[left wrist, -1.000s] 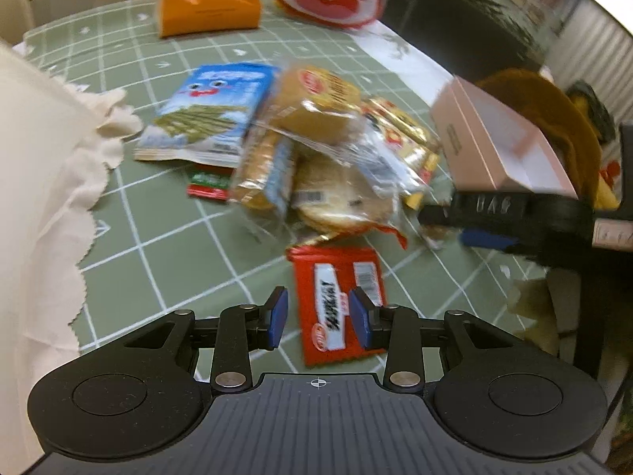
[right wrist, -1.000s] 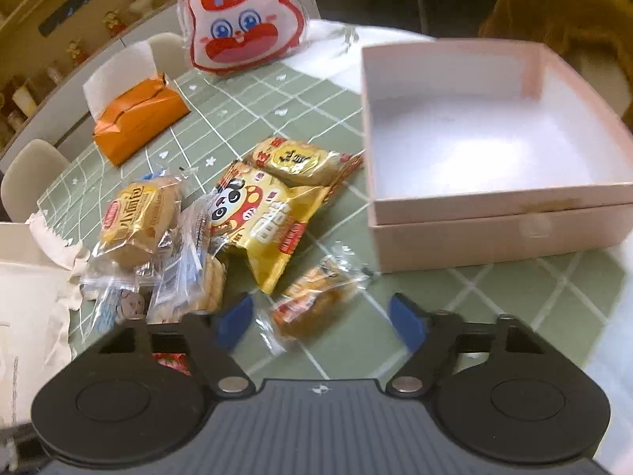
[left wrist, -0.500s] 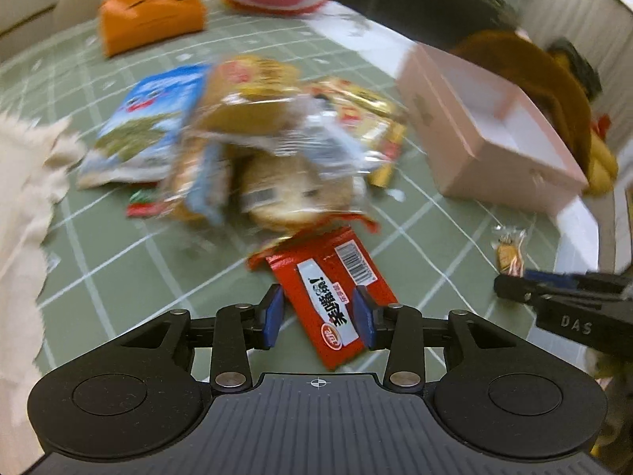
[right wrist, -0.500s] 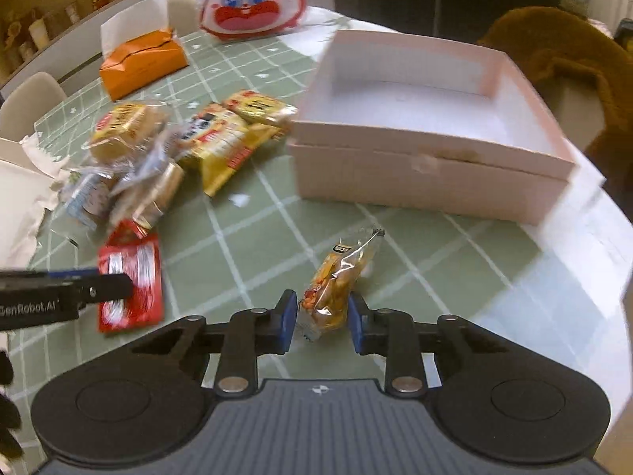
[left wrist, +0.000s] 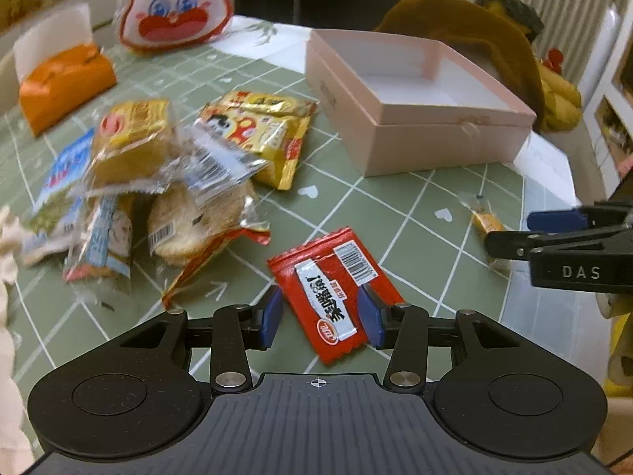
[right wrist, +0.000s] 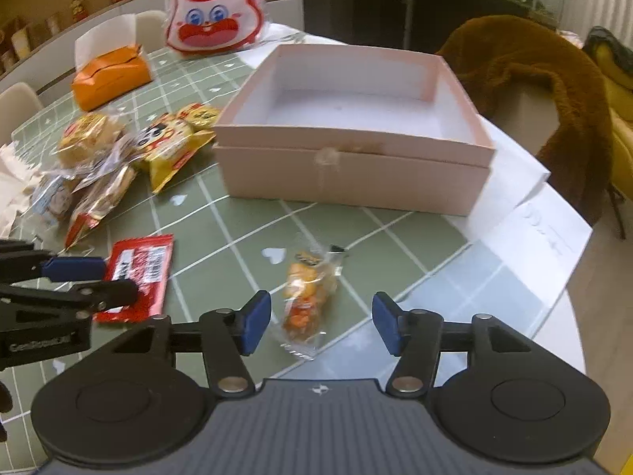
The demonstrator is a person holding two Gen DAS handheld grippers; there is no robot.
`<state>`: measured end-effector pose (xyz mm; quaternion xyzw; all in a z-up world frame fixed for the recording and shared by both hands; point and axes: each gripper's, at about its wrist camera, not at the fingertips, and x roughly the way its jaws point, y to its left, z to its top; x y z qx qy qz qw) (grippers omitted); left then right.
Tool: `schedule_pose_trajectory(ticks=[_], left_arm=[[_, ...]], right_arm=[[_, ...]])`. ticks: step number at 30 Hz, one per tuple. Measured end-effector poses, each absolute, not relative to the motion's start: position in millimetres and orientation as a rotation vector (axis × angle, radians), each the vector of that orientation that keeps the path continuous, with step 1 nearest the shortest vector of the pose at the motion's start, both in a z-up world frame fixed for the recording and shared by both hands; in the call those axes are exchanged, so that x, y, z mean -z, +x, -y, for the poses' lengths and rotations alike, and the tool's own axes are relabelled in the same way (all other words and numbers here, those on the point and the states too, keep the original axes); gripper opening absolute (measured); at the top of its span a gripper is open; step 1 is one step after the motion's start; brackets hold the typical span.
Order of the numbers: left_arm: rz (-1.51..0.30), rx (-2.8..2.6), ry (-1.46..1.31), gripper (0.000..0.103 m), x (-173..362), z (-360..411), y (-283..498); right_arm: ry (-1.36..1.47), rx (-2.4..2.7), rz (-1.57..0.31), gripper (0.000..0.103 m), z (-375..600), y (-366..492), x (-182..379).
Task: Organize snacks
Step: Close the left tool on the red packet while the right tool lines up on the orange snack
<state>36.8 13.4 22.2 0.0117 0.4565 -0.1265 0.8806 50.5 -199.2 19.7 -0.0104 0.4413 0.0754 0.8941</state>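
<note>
A red snack packet [left wrist: 332, 297] lies flat on the green checked cloth between the open fingers of my left gripper [left wrist: 322, 318]; it also shows in the right wrist view [right wrist: 138, 277]. A small clear-wrapped orange snack [right wrist: 306, 297] lies on the cloth between the wide-open fingers of my right gripper [right wrist: 322, 320], not held. The empty pink box [right wrist: 356, 158] stands behind it. A pile of wrapped snacks [left wrist: 166, 182] lies to the left.
An orange tissue box [right wrist: 110, 77] and a rabbit-face bag [right wrist: 215, 12] stand at the far side. A brown coat hangs over a chair [right wrist: 534, 91] to the right. White paper [right wrist: 534, 237] lies by the table's right edge.
My right gripper was shut on the small orange snack, moved it to the near side of the box, then opened and let it go. My left gripper opened slightly over the red packet.
</note>
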Motion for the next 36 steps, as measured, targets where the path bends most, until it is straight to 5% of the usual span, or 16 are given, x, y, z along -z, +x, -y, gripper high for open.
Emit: schedule_pose_trajectory(ticks=[15, 20, 24, 36], left_arm=[[-0.962, 0.267, 0.034, 0.046, -29, 16, 35], [-0.972, 0.293, 0.114, 0.074, -25, 41, 41], [-0.941, 0.221, 0.132, 0.066, -23, 32, 37], [-0.948, 0.105, -0.061, 0.068, -22, -14, 53]], right_arm=[[0.005, -0.091, -0.873, 0.062, 223, 39, -24], [0.023, -0.061, -0.895, 0.064, 233, 39, -18], [0.049, -0.055, -0.911, 0.064, 237, 36, -12], [-0.059, -0.097, -0.805, 0.078, 212, 22, -22]])
